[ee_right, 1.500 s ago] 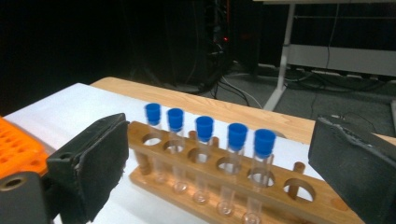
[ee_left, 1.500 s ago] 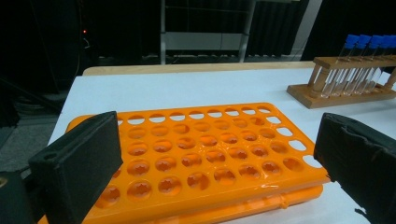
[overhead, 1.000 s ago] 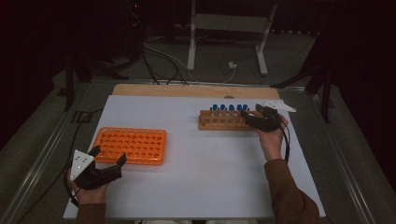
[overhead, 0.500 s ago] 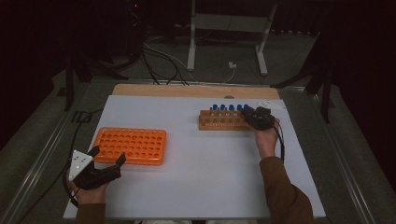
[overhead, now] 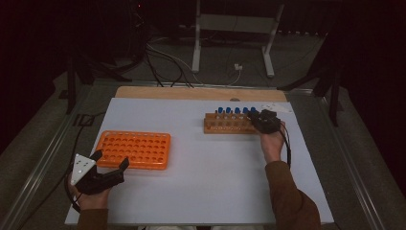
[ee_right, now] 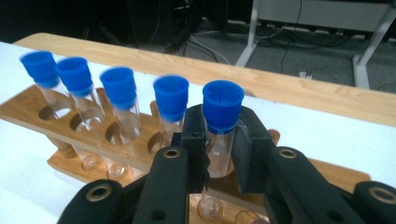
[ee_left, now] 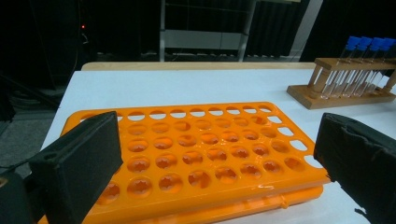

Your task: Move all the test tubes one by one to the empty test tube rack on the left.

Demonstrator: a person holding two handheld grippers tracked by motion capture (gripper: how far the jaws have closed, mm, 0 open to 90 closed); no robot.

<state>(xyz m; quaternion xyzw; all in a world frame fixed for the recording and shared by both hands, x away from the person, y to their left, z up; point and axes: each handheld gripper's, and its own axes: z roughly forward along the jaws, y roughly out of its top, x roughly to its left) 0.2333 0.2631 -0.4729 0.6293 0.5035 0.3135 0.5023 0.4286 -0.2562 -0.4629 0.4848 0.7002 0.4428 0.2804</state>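
From the high view, the right gripper (overhead: pixel 262 120) sits at the right end of the wooden rack (overhead: pixel 230 125), its jaws just closed; the grasp looks made and lifting seems next. The left gripper (overhead: pixel 111 165) waits wide open beside the orange tray (overhead: pixel 134 149).

The right gripper view shows the jaws clamped on the blue-capped tube (ee_right: pixel 221 128), upright in the rack.

The left gripper view shows spread jaws facing the empty tray.

A clear test tube (ee_right: pixel 219 140) with a blue cap stands upright. It sits at the end of a wooden rack (ee_right: pixel 60 123).
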